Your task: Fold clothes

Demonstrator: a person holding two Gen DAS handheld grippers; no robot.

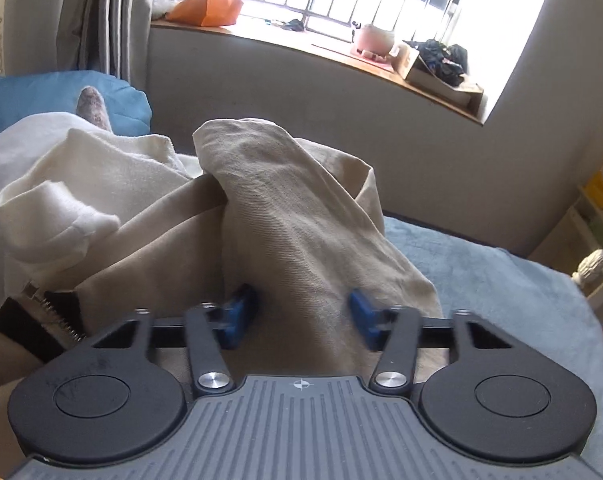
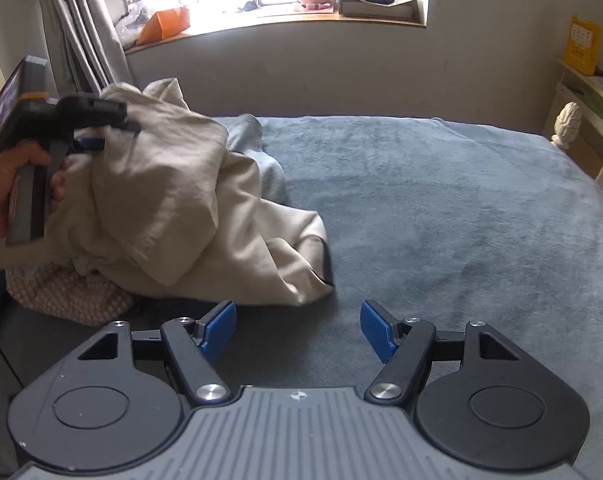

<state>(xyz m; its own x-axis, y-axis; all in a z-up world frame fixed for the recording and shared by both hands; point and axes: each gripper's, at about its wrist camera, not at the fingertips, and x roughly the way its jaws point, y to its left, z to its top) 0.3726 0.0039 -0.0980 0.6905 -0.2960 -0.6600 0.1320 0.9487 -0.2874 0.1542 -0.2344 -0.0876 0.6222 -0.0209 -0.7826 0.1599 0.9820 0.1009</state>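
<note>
A beige garment (image 1: 293, 208) bunches up thick between the blue fingers of my left gripper (image 1: 301, 314), which is shut on it and holds it raised off the bed. In the right wrist view the same beige garment (image 2: 161, 200) hangs in folds from the left gripper (image 2: 91, 144), held in a person's hand (image 2: 5, 196), and its lower hem rests on the blanket. My right gripper (image 2: 299, 330) is open just above the blanket, a little in front of that hem, with nothing between its fingers.
The bed is covered by a grey-blue blanket (image 2: 441, 208). A white garment (image 1: 101, 184) and a blue pillow (image 1: 41, 96) lie to the left. A pink knitted item (image 2: 61, 292) sits under the beige heap. A cluttered windowsill (image 2: 301, 16) and a shelf (image 2: 589, 120) border the bed.
</note>
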